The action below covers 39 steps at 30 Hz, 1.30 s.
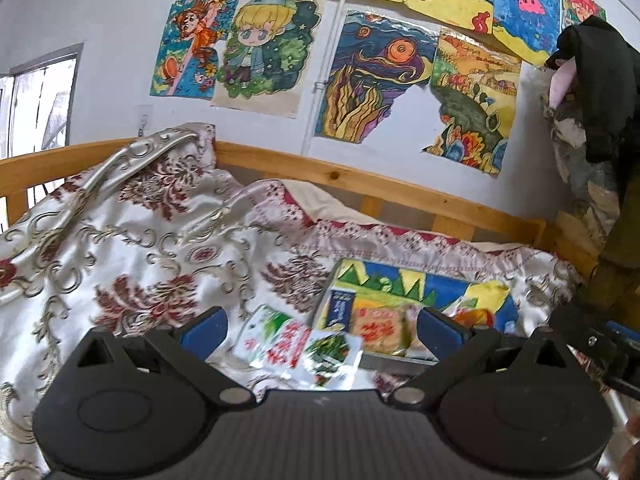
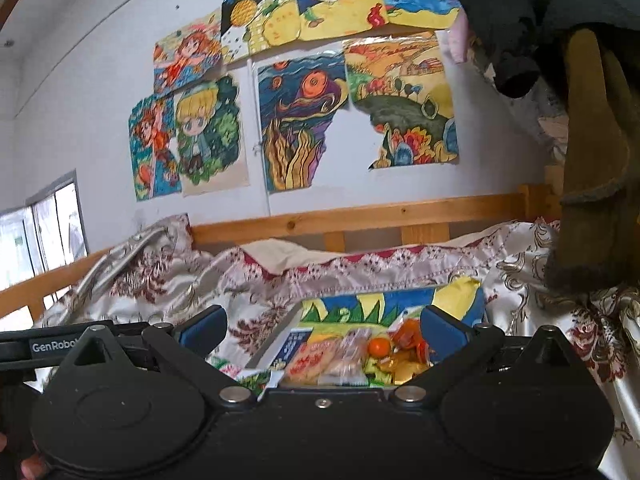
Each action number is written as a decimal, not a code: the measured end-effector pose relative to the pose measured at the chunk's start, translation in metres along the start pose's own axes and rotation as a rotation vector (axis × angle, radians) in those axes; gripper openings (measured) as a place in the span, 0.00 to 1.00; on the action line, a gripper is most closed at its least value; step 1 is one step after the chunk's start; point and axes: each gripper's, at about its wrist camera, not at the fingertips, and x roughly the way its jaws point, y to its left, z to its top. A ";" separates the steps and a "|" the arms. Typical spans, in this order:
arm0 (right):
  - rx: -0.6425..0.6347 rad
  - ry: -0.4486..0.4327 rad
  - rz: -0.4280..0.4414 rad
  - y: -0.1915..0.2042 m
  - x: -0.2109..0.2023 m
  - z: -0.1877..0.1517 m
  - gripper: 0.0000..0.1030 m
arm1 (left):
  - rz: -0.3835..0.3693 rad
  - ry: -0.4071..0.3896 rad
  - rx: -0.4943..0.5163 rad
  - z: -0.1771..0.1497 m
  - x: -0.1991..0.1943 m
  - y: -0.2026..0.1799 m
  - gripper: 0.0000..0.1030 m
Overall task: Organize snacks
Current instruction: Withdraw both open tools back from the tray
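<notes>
Snack packets lie on a bed. In the left wrist view a white, red and green packet [image 1: 276, 342] and a green leafy packet [image 1: 334, 354] lie on the quilt beside a colourful painted tray [image 1: 420, 280]. The tray holds a blue packet [image 1: 340, 308] and an orange cracker packet [image 1: 378, 330]. My left gripper [image 1: 322, 330] is open and empty above them. In the right wrist view the tray [image 2: 360, 304] holds the cracker packet [image 2: 316, 358], a small orange ball [image 2: 379, 347] and orange wrappers [image 2: 412, 340]. My right gripper [image 2: 324, 330] is open and empty over the tray.
A floral quilt [image 1: 140, 240] covers the bed, bunched high at the left. A wooden bed rail [image 1: 360, 184] runs behind it, under a wall of drawings [image 1: 380, 76]. Dark clothes [image 1: 600, 88] hang at the right. The left gripper's body [image 2: 60, 346] shows at the right view's left edge.
</notes>
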 end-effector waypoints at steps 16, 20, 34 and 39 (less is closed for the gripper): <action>-0.011 0.111 -0.060 0.018 0.007 -0.049 0.99 | 0.022 0.020 0.053 -0.045 0.002 0.036 1.00; -0.010 0.136 -0.066 0.019 0.015 -0.059 0.99 | 0.022 0.025 0.105 -0.053 0.008 0.037 1.00; 0.008 0.255 -0.085 0.017 0.045 -0.094 0.99 | 0.059 0.162 0.054 -0.067 0.045 0.059 1.00; 0.015 0.275 -0.089 0.015 0.051 -0.099 0.99 | 0.065 0.181 0.053 -0.068 0.052 0.061 1.00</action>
